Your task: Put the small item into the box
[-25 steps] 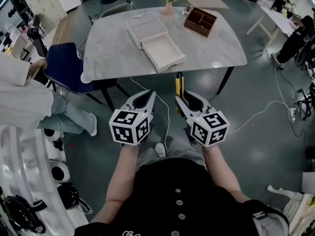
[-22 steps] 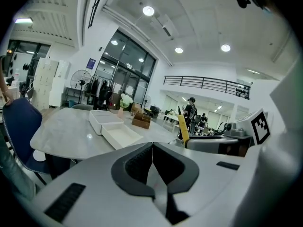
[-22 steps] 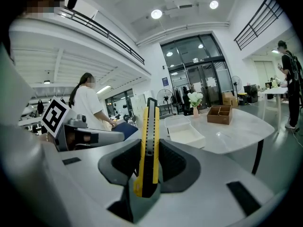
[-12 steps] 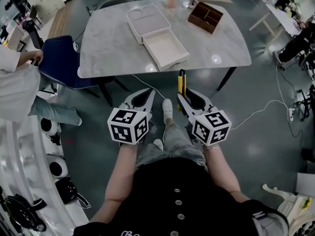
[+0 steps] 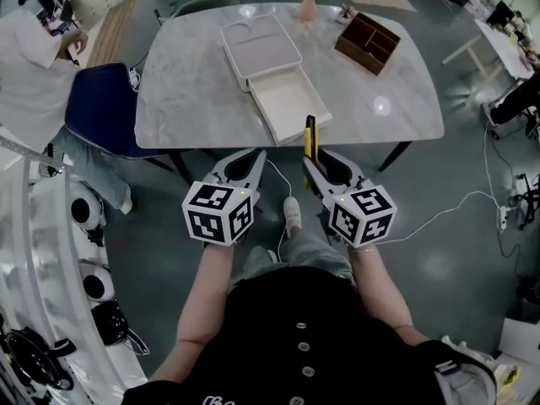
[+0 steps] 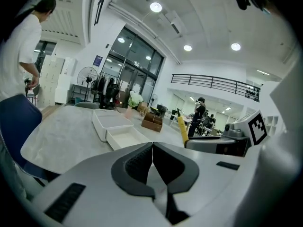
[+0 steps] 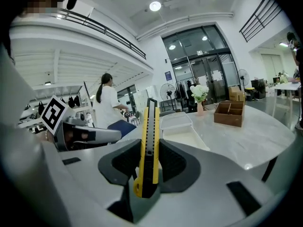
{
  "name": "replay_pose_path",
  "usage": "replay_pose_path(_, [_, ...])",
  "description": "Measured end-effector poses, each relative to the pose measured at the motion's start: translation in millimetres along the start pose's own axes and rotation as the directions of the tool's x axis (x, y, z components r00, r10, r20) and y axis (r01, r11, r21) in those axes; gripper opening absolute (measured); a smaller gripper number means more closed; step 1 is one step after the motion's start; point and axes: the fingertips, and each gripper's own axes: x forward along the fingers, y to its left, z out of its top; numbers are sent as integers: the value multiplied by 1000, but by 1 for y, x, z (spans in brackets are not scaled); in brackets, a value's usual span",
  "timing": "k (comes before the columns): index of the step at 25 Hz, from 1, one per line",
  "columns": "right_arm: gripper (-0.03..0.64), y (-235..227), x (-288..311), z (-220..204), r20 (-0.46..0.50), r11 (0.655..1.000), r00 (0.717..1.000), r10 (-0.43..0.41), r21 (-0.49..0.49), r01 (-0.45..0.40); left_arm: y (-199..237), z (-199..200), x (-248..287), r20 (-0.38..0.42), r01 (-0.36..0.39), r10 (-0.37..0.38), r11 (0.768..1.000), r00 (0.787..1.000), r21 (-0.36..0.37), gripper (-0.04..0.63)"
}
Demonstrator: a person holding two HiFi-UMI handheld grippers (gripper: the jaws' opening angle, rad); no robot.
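A wide hall with a grey floor holds a pale marbled counter [image 5: 186, 83] with rounded corners, seen from above in the head view. On the counter a shallow white box [image 5: 231, 51] lies toward the far side, and its open drawer [image 5: 291, 104] juts out toward the near edge, bare inside. To the right of the box stands a brown wooden organiser [image 5: 369, 42] with compartments, and a small vase of white flowers [image 5: 310, 5] sits at the far edge between them. A blue chair [image 5: 105, 108] stands at the counter's left end, a person in white [image 5: 38, 66] is beside it, and a white cable [image 5: 439, 213] trails over the floor to the right. Both grippers are in the air on the near side of the counter, side by side, pointing at it. The left gripper [image 5: 256, 155] has its jaws pressed together with nothing between them, as the left gripper view shows. The right gripper [image 5: 310, 160] pinches a yellow utility knife [image 5: 309, 136] by its lower part; the knife sticks out ahead of the jaws, its tip near the drawer's near right corner and outside the box.
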Motion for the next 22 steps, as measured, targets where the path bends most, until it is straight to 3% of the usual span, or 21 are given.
replay_pose_path(5, [118,-33,41,29,-2,998,998,60,-4,-60,18,29,36,12,-41,41,999,999,18,18])
replay_pose_path(12, [118,-71,93,65,-38,989,991,129,-63,-131,42,62,82,47,-120,121,992,992,-24,18])
replay_pose_path(22, [120,-98,133,87,-70,968,973,219,-111,-226,61,87,123,75,-187,191,981,979,-52,18])
